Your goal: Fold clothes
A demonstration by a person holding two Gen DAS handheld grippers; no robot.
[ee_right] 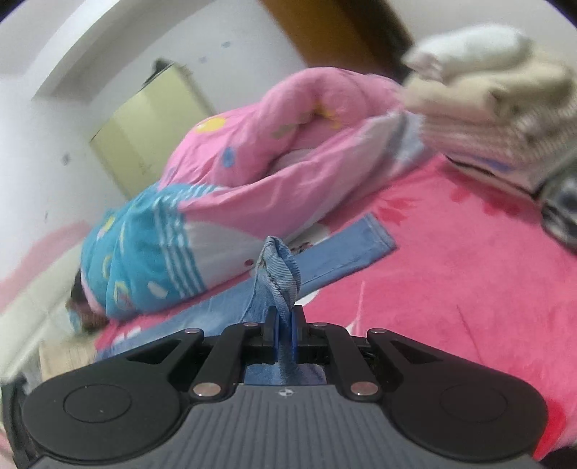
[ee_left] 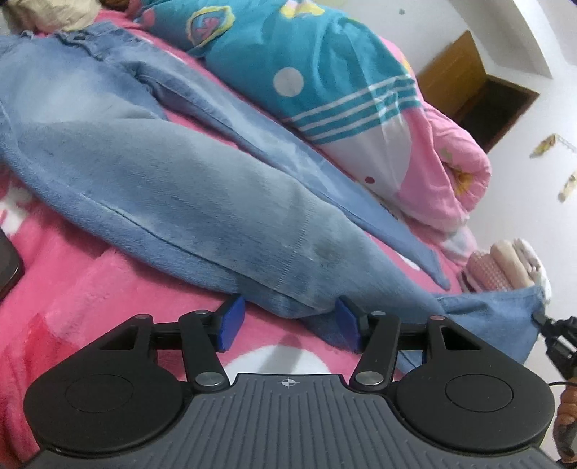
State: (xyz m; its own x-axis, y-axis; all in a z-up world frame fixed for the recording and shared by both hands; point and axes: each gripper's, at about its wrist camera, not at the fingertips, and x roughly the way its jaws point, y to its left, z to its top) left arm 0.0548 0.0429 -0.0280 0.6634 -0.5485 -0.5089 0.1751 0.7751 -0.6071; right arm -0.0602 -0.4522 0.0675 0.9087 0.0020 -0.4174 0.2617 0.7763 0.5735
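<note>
The faded light-blue denim jeans (ee_left: 151, 173) lie spread over the fuzzy pink bed blanket (ee_left: 72, 296). The left claw (ee_left: 288, 323) gapes wide around one leg's edge, gripping nothing. The right claw (ee_right: 285, 324) is clamped tight on a bunched hem just ahead.

Walls: plain white (ee_left: 450, 21).
Door: brown wood (ee_left: 450, 68), dark opening beside it.
Cabinet: pale yellow-green (ee_right: 144, 126).

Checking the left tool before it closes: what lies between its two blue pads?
In the left wrist view, the left tool stands open; the near edge of the jeans leg lies between its pads, over the pink blanket.
</note>
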